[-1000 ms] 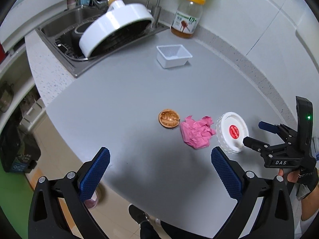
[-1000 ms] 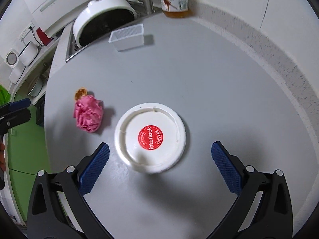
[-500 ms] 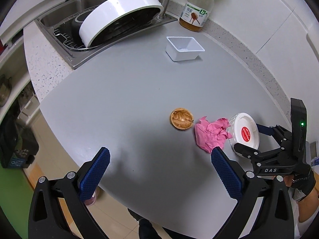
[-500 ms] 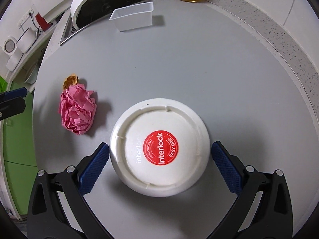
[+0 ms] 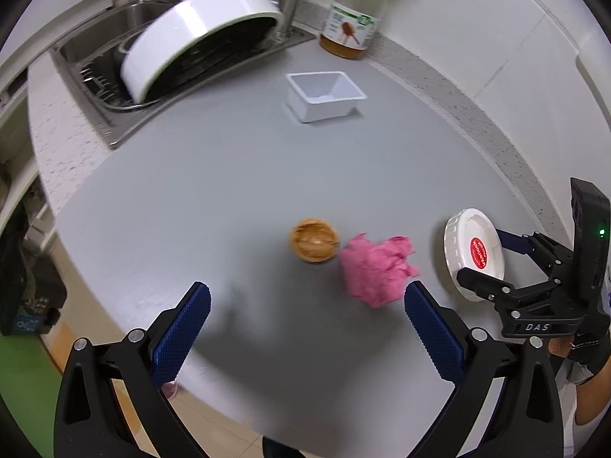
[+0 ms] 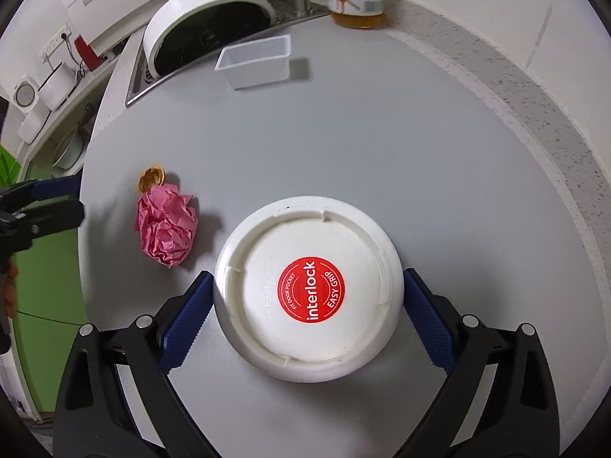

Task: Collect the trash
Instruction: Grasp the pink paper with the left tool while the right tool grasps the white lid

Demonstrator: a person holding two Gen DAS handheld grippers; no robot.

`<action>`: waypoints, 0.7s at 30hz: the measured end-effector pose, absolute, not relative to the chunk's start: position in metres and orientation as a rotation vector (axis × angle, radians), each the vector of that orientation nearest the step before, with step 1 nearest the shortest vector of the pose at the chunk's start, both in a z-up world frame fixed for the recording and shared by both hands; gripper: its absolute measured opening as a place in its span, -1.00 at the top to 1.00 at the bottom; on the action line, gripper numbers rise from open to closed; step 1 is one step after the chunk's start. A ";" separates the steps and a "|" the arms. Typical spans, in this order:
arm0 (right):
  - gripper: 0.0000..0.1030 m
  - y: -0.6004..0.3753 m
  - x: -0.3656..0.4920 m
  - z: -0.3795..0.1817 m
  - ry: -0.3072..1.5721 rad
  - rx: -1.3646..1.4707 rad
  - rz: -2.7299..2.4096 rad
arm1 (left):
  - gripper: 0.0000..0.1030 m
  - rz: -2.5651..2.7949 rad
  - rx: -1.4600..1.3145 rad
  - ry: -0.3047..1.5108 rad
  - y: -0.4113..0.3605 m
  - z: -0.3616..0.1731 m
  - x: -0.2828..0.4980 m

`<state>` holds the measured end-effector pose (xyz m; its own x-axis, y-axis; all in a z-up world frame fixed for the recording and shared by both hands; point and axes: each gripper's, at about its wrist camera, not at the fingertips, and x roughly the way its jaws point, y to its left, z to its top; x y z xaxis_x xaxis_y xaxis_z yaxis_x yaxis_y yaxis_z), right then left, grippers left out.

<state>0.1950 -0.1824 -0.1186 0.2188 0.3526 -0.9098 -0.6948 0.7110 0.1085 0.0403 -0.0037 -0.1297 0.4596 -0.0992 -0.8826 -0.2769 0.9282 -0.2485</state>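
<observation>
Right tongs now straddle white lid.

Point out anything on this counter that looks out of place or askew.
Loose on the grey counter: a crumpled pink paper touching a walnut shell half, and a detached white lid. A big white pot lid leans tilted in the sink.

Place: a home kitchen.
Sink: a steel sink with a wire rack, set into the speckled counter.
Faucet: a metal faucet stands behind it.
Dishes: a big white pot leans tilted in the sink.
Food: a honey jar stands by the wall.
Surface: a grey tabletop.
Wall: white panels.
</observation>
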 end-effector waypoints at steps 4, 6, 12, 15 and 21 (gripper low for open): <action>-0.84 -0.205 0.202 -0.112 1.134 -0.318 0.711 | -0.89 0.061 -0.397 1.114 -0.022 -0.136 0.055; -0.84 -0.213 0.204 -0.113 1.136 -0.307 0.701 | -0.89 0.046 -0.410 1.127 -0.030 -0.143 0.061; -0.84 -0.229 0.205 -0.116 1.145 -0.285 0.693 | -0.68 0.042 -0.464 1.158 -0.042 -0.164 0.075; -0.84 -0.234 0.207 -0.115 1.143 -0.282 0.694 | -0.01 0.047 -0.467 1.171 -0.046 -0.171 0.082; -0.84 -0.238 0.208 -0.107 1.120 -0.279 0.708 | 0.23 0.047 -0.453 1.159 -0.050 -0.169 0.085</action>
<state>0.2076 -0.2375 -0.1071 0.2479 0.3769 -0.8925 -0.6446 0.7519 0.1385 0.0852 -0.0504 -0.1690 0.4094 -0.1949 -0.8913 -0.2662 0.9089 -0.3210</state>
